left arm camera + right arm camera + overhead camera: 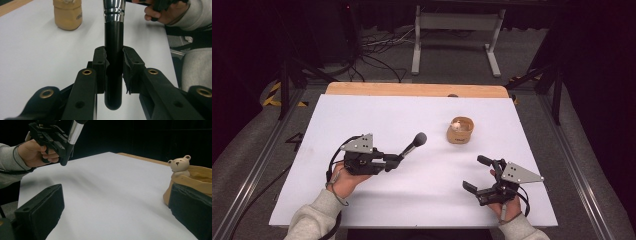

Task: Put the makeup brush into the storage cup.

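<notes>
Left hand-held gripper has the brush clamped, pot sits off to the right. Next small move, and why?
Probably carry the makeup brush a little further toward the tan pot. The left hand-held gripper is shut on its black handle, the bristle head already points at the pot, and bare white table lies between them. The right hand-held gripper is open, near the pot, free to steady it.

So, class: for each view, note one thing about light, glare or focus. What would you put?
High view: the white table is evenly lit against a dark room, with soft shadows. Left gripper view: bright glare bands on the brush's chrome collar, and the near claw arms look soft. Right gripper view: the near pads are blurred, and the bear stands out against black.
</notes>
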Available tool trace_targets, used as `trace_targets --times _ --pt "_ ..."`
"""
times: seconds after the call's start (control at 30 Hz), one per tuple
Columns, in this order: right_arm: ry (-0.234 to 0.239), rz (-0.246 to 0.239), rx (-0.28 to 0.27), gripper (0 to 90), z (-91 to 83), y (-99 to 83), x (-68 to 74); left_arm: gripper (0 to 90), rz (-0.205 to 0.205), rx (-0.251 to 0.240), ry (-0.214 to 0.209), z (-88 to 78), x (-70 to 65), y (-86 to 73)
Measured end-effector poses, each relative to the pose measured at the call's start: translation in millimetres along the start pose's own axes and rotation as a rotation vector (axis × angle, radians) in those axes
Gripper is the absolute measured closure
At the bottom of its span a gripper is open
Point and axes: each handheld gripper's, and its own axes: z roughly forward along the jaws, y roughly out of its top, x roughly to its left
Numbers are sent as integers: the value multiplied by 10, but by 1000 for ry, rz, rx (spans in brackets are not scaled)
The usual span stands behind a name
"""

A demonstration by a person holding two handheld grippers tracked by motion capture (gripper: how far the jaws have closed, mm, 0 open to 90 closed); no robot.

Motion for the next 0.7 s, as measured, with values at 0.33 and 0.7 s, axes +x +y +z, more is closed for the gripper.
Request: trace_targets --times 0.33,0.7 --pt "2 0 -1 4 1 1 4 743 14 -134 -48 107 -78 -71" --pt "6 -3 1 4 23 -1 22 743 32 -215 -76 256 -123 -122"
